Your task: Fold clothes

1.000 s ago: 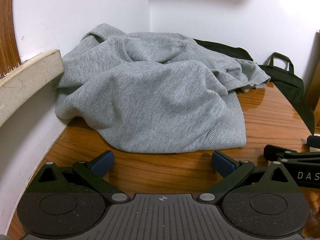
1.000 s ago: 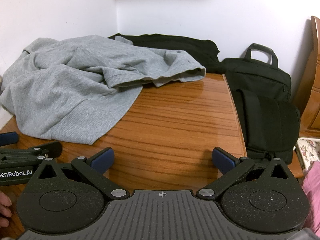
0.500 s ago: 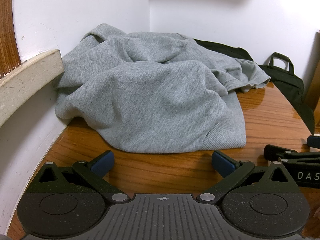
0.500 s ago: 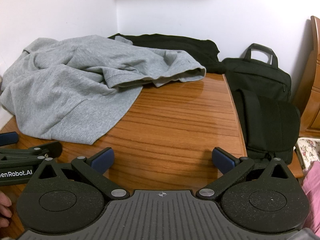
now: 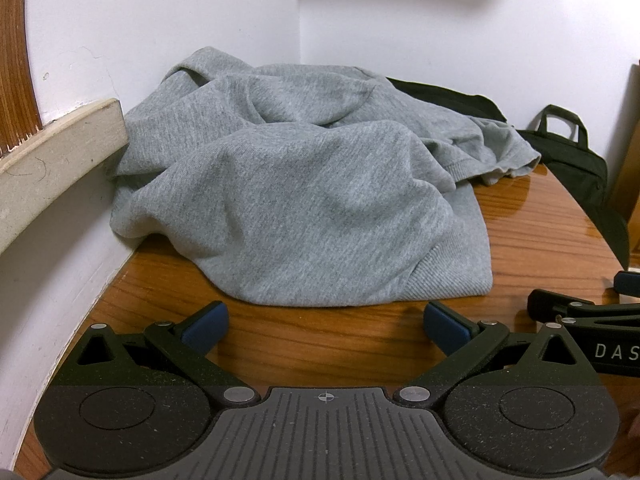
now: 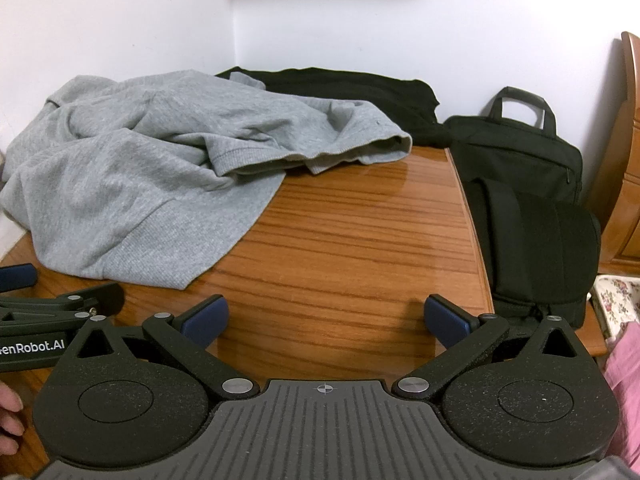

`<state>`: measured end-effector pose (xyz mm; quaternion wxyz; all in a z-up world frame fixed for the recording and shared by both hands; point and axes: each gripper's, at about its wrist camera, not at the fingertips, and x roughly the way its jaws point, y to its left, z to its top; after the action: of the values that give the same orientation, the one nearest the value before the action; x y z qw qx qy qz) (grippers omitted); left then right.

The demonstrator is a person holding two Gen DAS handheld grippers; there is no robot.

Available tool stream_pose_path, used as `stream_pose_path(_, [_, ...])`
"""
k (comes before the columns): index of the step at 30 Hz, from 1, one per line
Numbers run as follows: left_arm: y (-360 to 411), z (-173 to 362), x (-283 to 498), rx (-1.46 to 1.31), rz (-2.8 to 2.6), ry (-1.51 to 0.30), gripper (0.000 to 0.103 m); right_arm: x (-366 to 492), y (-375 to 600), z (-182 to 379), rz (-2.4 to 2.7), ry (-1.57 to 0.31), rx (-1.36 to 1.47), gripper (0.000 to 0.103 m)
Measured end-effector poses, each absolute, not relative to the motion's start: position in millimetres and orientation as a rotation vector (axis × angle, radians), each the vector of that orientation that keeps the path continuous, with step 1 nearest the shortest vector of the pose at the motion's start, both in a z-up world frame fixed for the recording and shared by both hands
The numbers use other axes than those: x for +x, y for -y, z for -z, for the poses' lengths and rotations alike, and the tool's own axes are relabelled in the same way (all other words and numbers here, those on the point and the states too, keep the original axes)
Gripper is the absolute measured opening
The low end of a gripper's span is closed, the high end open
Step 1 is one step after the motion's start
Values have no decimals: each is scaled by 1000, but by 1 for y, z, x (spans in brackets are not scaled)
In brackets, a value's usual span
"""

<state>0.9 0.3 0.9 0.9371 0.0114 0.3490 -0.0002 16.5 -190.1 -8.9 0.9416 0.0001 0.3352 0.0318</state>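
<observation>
Both the left tool [image 5: 326, 322] and the right tool [image 6: 326, 320] rest spread and empty on the glossy wooden tabletop [image 6: 352, 240], near the crumpled grey knit sweatshirt [image 5: 304, 196], likely poised to grasp its ribbed hem.

Sweatshirt [image 5: 304, 200]: heather grey, finely flecked, ribbed hem the same grey; garment behind it [image 6: 360, 88]: plain black; laptop bag [image 6: 520, 152]: black, with black handle; table [image 6: 340, 248]: glossy orange-brown wood with darker grain streaks; walls [image 6: 360, 20]: white; left gripper [image 5: 326, 324] and right gripper [image 6: 326, 320]: speckled black bodies, navy-blue pads [image 6: 206, 318]; cloth at far right [image 6: 618, 300]: white with a small floral print; sleeve [image 6: 624, 392]: pink.
</observation>
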Motion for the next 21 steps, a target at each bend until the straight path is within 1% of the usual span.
stream_pose_path(11, [-1,-2,-4,28,-5,-701,103,11,190,11,-77,-682,-3,103])
stream_pose_path(15, [-1,-11,-11,46,-15,-629,103,11,196,10,-157,-676,-10,103])
stream_pose_path(18, [2,-22,-22,41,4,-553,103,14,207,5,-295,-612,-54,103])
stream_pose_path(21, [6,-30,-24,31,14,-543,103,21,222,-4,-412,-529,-120,103])
